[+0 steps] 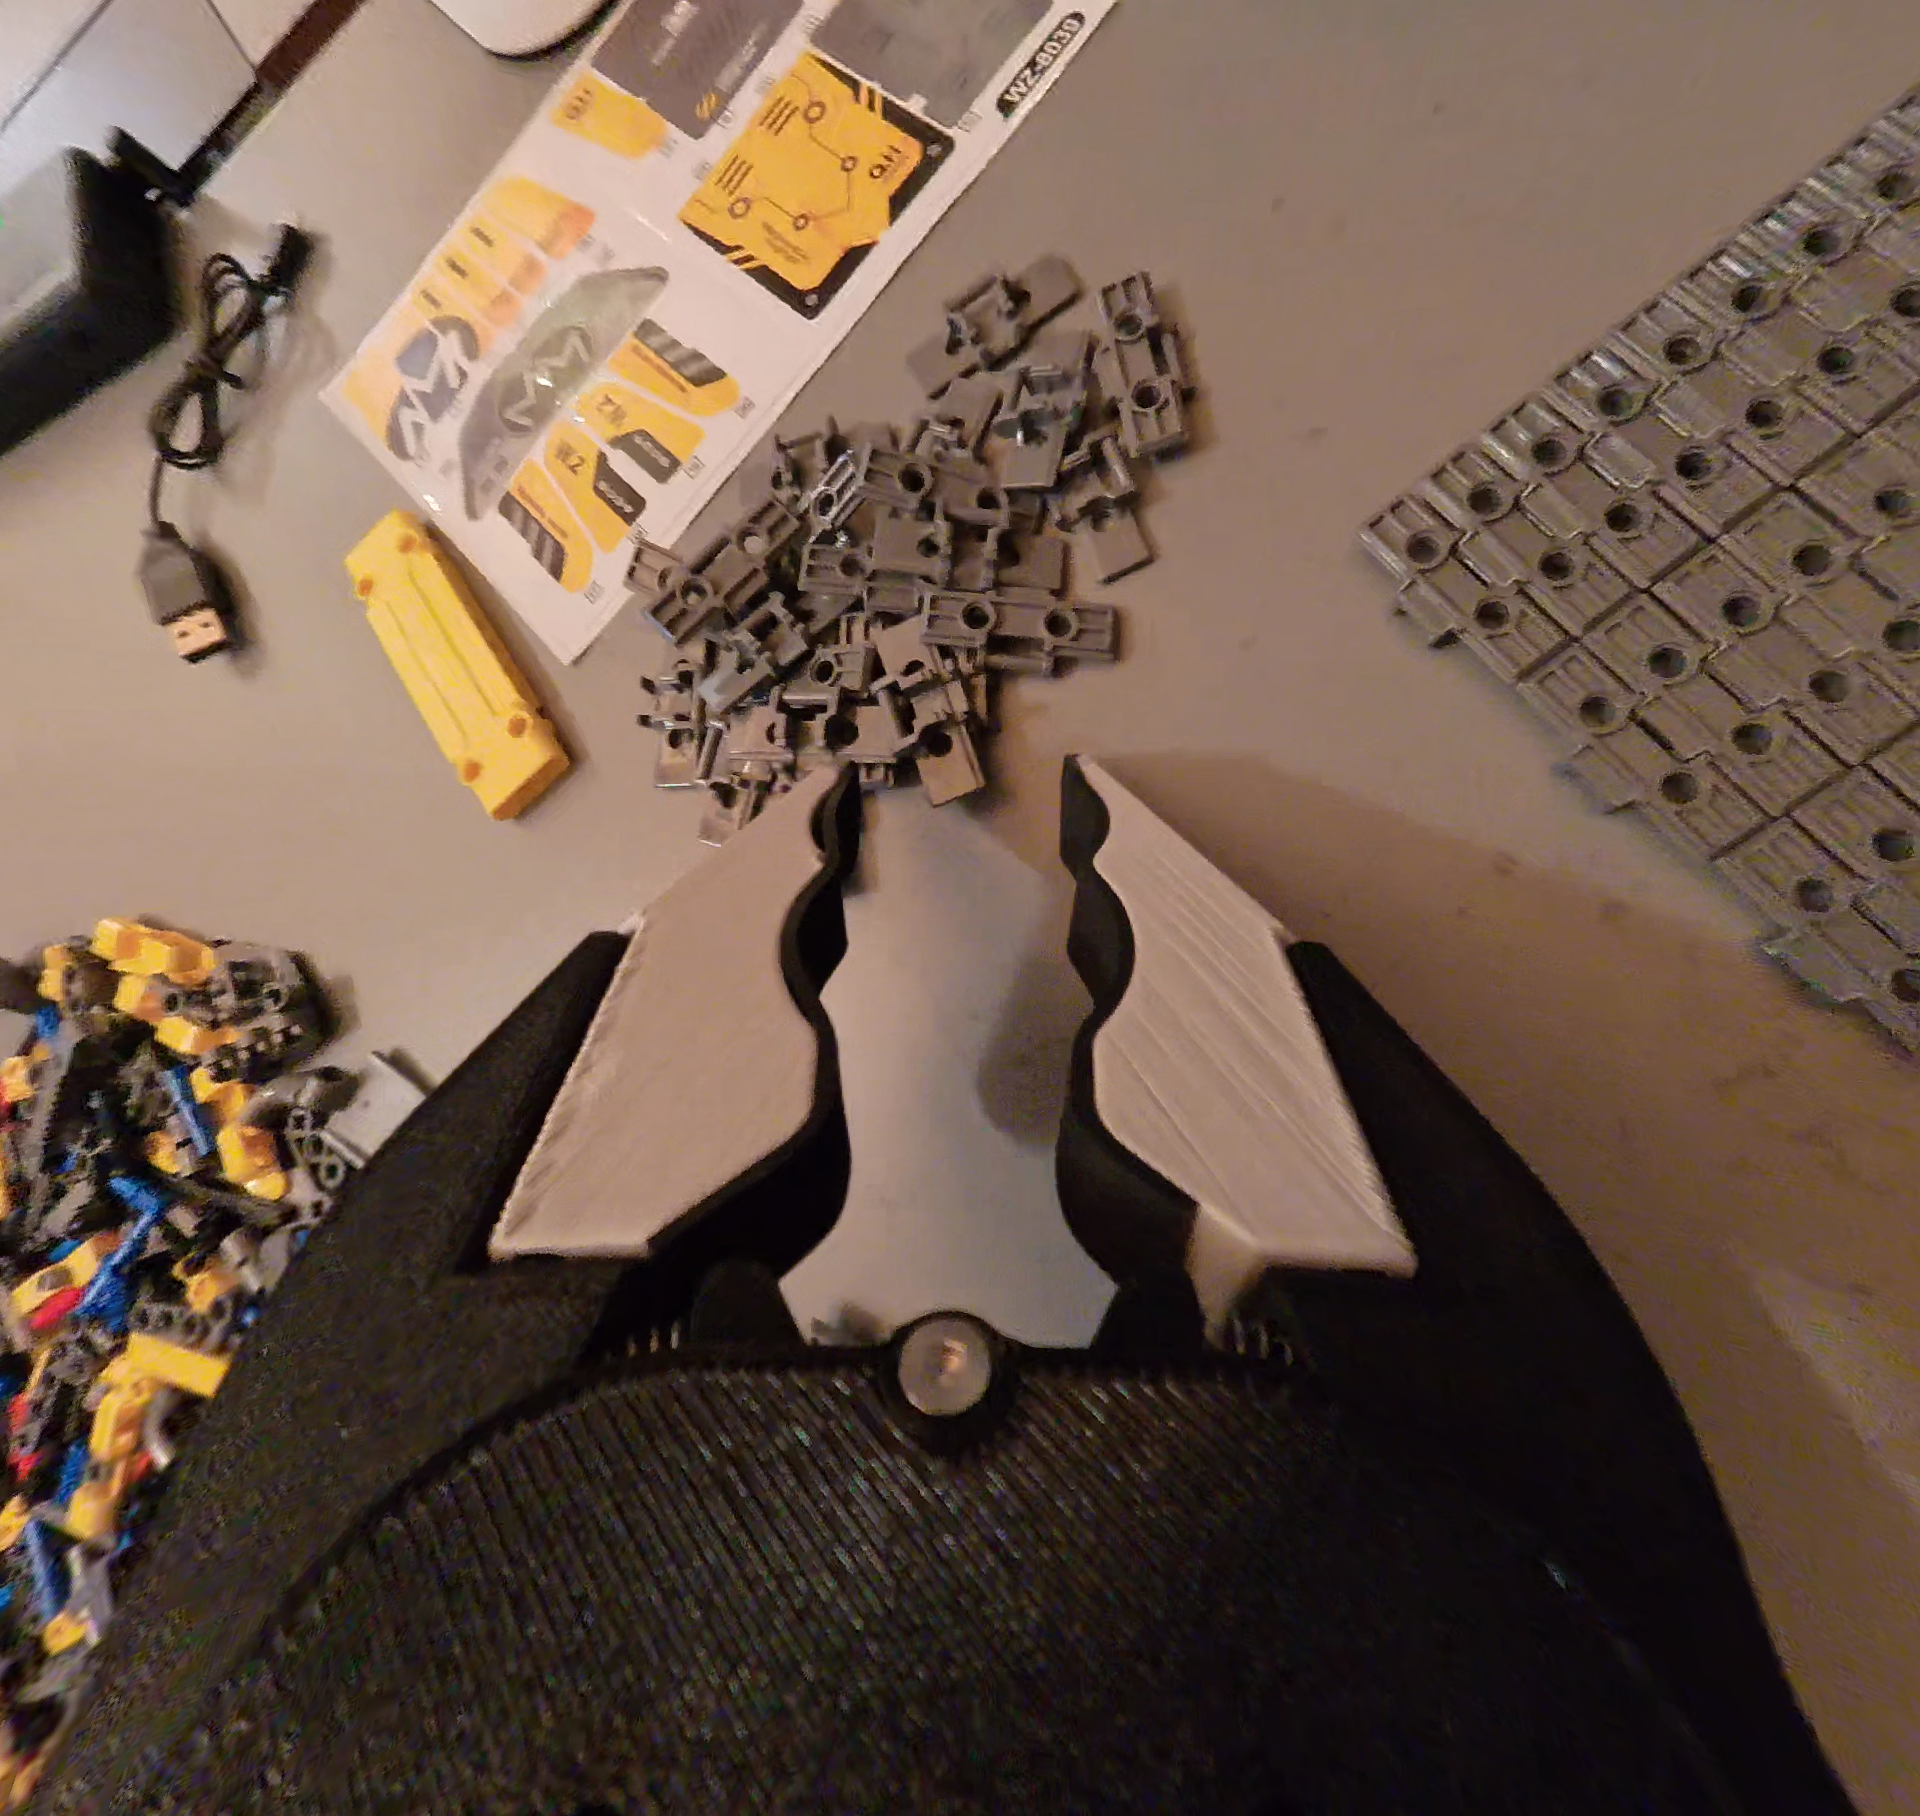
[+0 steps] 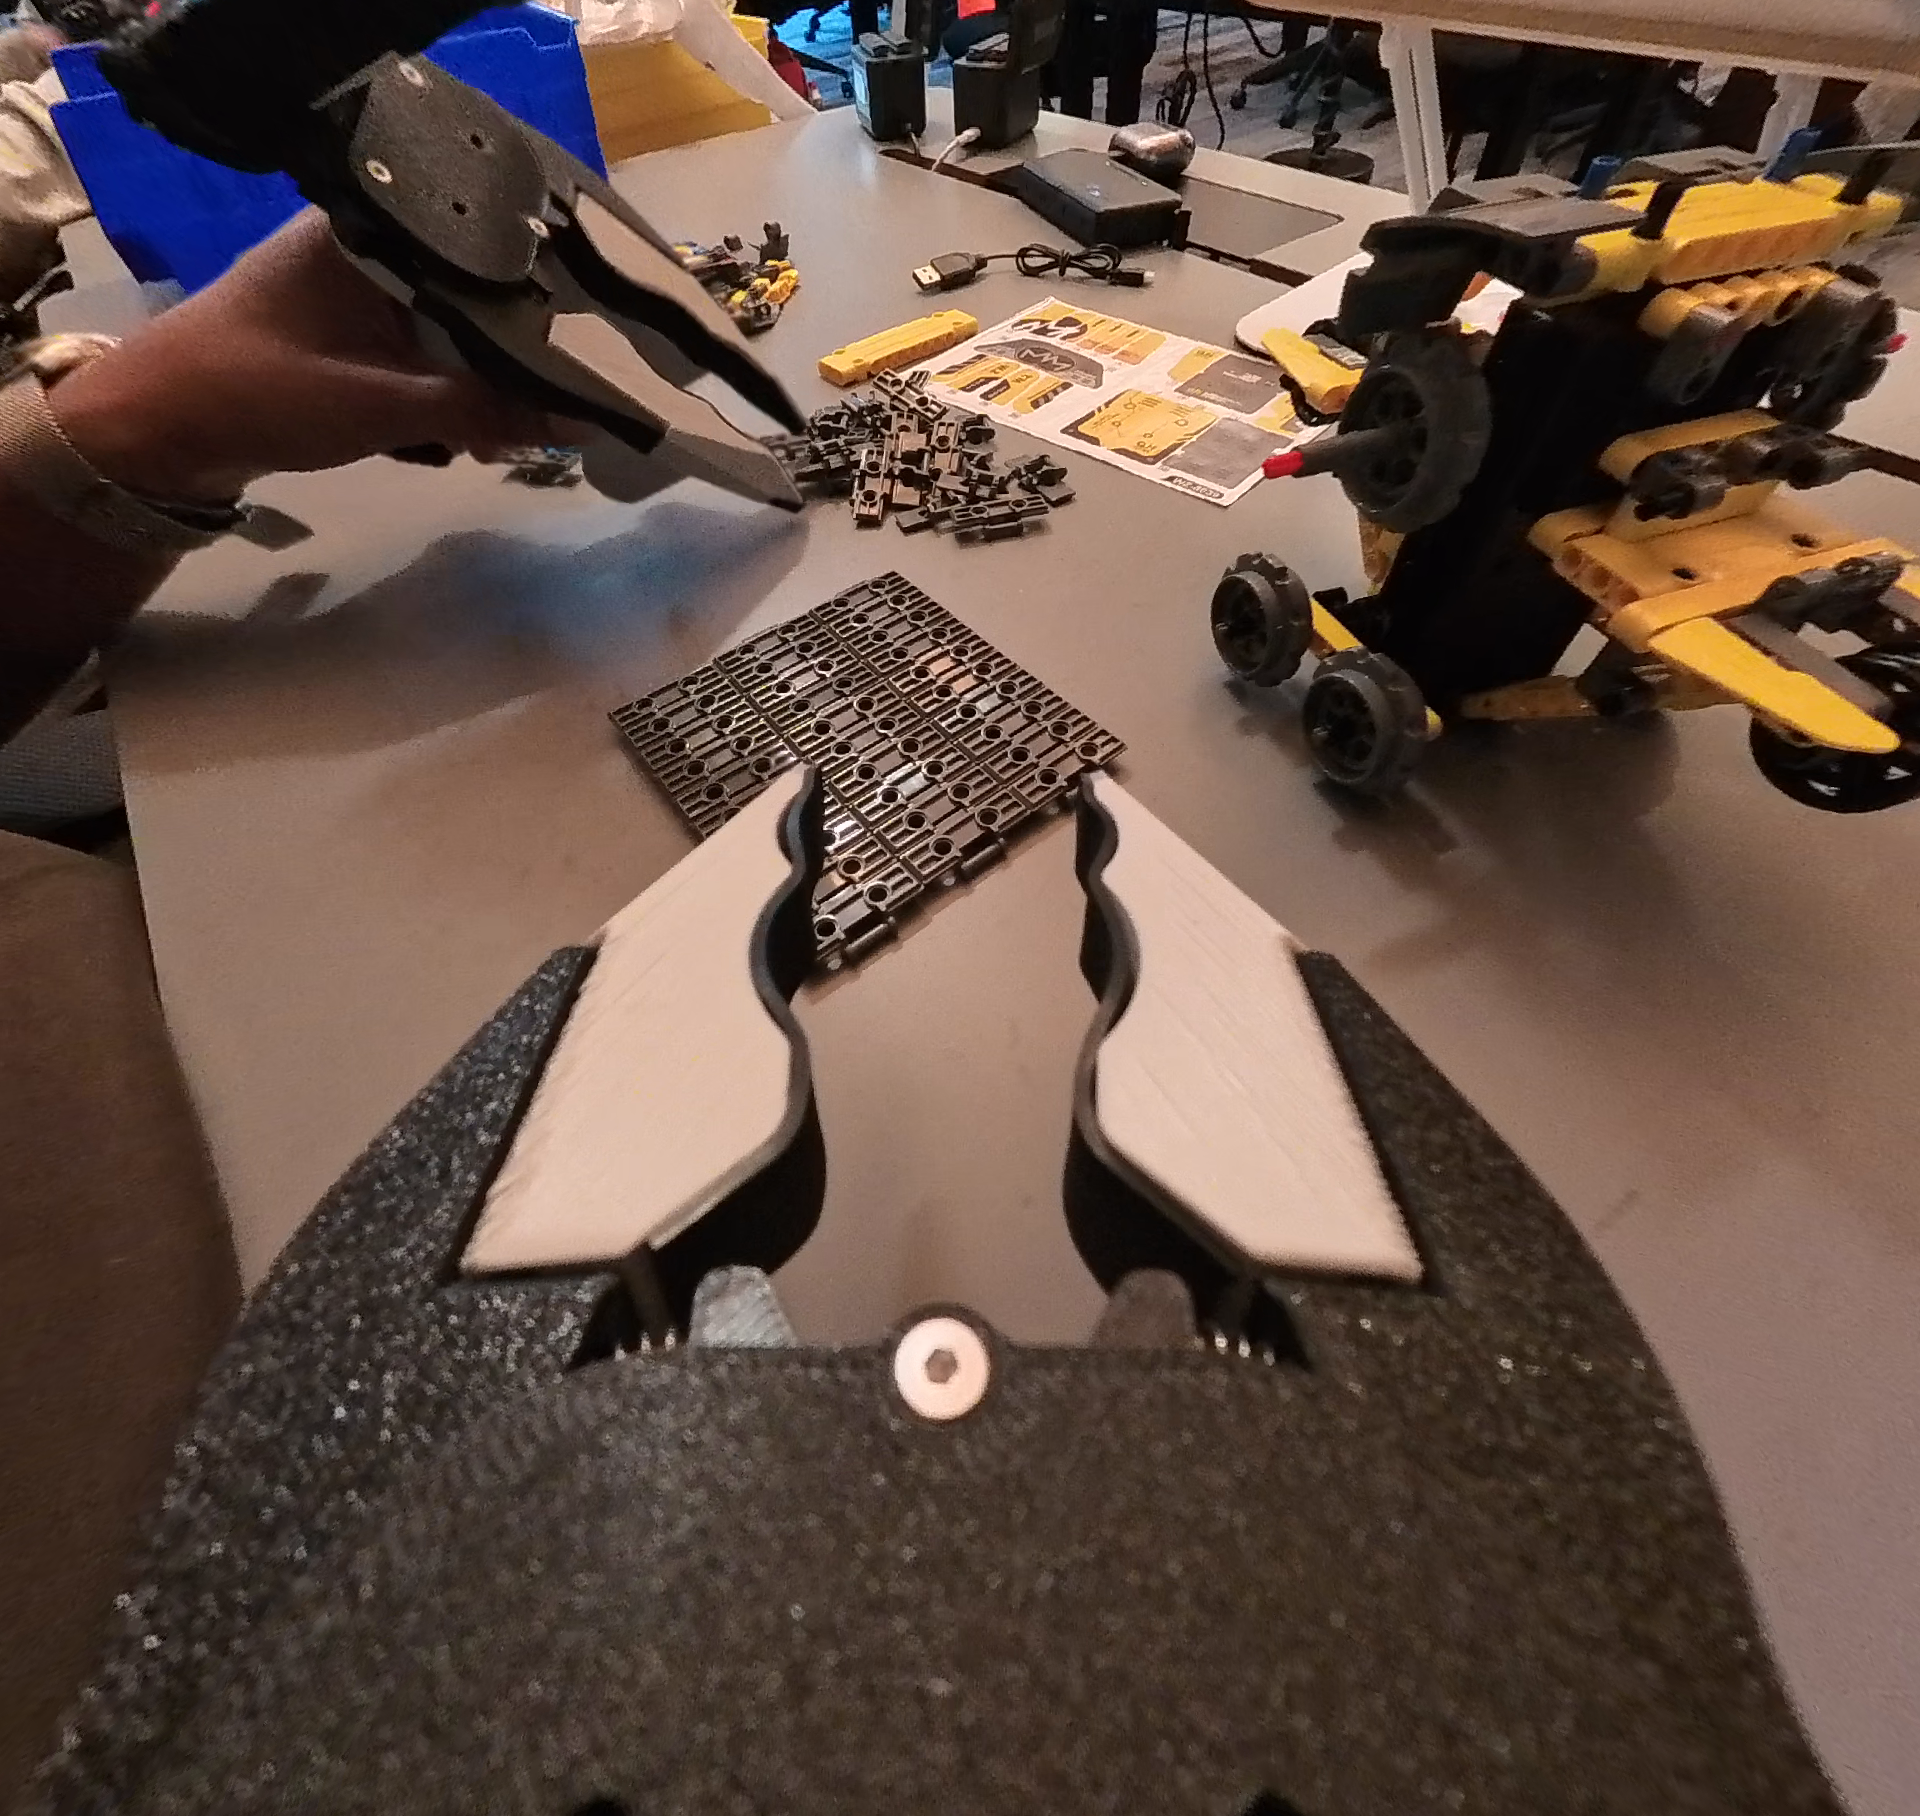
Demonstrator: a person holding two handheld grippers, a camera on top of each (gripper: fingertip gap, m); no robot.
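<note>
Left gripper [image 1: 961, 779]: fingers spread apart, empty, tips at the near edge of the heap of loose grey links [image 1: 894, 561]
Right gripper [image 2: 945, 800]: fingers apart, empty, over the joined link mat [image 2: 862, 706]
Bench [image 2: 1143, 1039]: grey; sticker sheet [image 1: 707, 239], yellow beam [image 1: 457, 665], yellow-black wheeled model [image 2: 1579, 478]
</note>
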